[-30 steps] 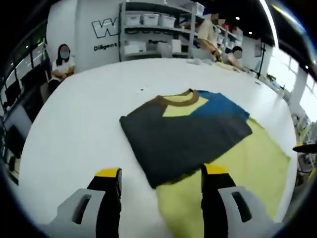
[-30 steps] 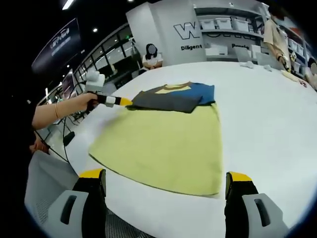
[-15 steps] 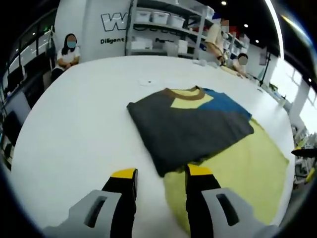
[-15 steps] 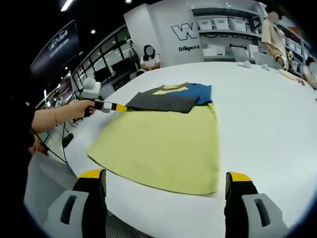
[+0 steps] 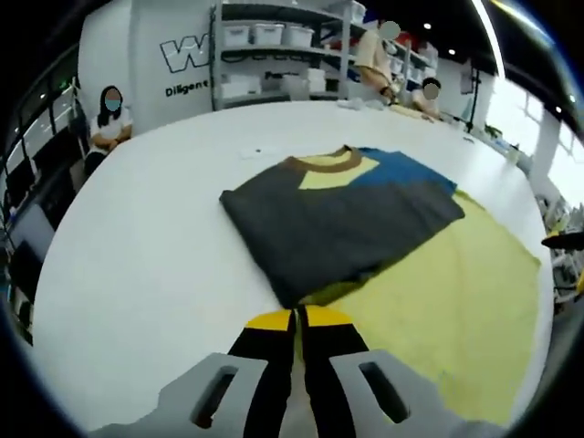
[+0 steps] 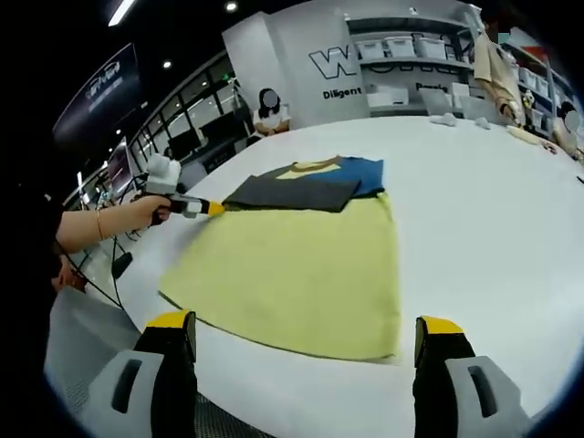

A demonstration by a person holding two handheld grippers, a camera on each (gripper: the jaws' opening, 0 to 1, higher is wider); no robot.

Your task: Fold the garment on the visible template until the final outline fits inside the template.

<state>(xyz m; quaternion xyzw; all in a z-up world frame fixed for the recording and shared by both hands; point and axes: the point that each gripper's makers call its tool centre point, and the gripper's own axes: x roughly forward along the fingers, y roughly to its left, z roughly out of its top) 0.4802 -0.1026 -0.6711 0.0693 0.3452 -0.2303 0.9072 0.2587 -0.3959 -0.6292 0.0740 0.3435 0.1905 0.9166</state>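
On the white surface (image 5: 137,255), a folded garment (image 5: 342,219) in dark grey, with a blue part and a brown collar, is lying across the far end of the yellow template (image 6: 301,274). At the garment's near corner, the left hand-held gripper (image 5: 297,321) is sitting with its yellow-tipped jaws pressed together; whether cloth is caught between them is unclear. The right hand-held gripper (image 6: 306,342) is hovering spread wide at the template's near edge, gripping nothing.
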